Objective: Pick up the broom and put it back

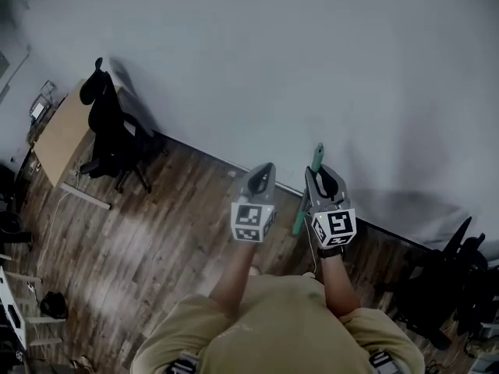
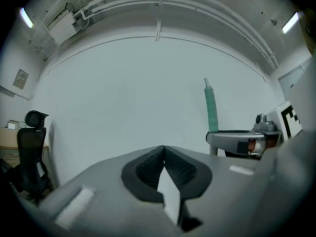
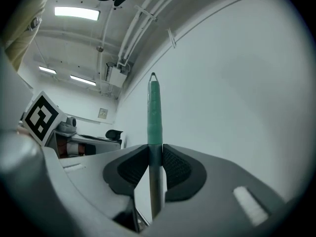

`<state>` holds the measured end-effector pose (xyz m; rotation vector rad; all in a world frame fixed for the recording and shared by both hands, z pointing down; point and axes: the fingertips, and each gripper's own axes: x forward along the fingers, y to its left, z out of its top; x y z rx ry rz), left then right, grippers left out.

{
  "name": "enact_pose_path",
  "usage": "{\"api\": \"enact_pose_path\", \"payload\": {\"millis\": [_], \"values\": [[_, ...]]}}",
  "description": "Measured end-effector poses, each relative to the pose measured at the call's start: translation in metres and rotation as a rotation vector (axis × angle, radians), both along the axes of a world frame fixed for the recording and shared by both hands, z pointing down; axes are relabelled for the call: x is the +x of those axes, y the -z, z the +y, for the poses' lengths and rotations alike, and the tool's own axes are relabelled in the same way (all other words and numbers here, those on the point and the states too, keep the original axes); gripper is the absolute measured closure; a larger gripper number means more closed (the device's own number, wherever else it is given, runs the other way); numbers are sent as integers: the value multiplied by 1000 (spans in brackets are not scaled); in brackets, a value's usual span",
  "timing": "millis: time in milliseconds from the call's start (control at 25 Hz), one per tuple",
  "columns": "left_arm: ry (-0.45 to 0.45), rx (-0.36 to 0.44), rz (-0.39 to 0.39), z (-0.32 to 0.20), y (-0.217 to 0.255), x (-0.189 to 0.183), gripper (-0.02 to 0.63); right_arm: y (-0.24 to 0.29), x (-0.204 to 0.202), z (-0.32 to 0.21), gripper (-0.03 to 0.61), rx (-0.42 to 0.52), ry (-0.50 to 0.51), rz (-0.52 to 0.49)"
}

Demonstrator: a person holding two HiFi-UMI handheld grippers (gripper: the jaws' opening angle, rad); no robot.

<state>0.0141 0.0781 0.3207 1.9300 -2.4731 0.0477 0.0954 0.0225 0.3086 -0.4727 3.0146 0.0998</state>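
Green top of the broom handle (image 1: pixel 316 157) pokes up past the right gripper (image 1: pixel 326 179) in the head view, w/ the rest of the stick running down under it toward the wooden floor (image 1: pixel 156 240). Left gripper (image 1: pixel 262 174) is just beside it, both held out level at a white wall (image 1: pixel 312 53). Black office chair (image 1: pixel 109 135) and a wooden worktop (image 1: pixel 62 135) stand well off to the left.

Left gripper view: jaws closed tip to tip, nothing btwn them. The broom handle stands upright to the right, in the other gripper; chair at far left.

Right gripper view: jaws clamped on the broom handle, pads pressing both sides of the grey shaft right below the green wrap. Handle upright, top end clear of the wall. Left gripper's marker cube shows at the left edge.
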Motion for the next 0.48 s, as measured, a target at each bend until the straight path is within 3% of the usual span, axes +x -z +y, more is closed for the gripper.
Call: {"api": "enact_pose_path", "payload": {"millis": [240,480], "values": [[139,1,35,93,-10,-95,614,-13,-103,59,491,-51,110,3],[269,-6,67,188,-19,-158,614,-26,-180,124,492,-79,199,37]]}}
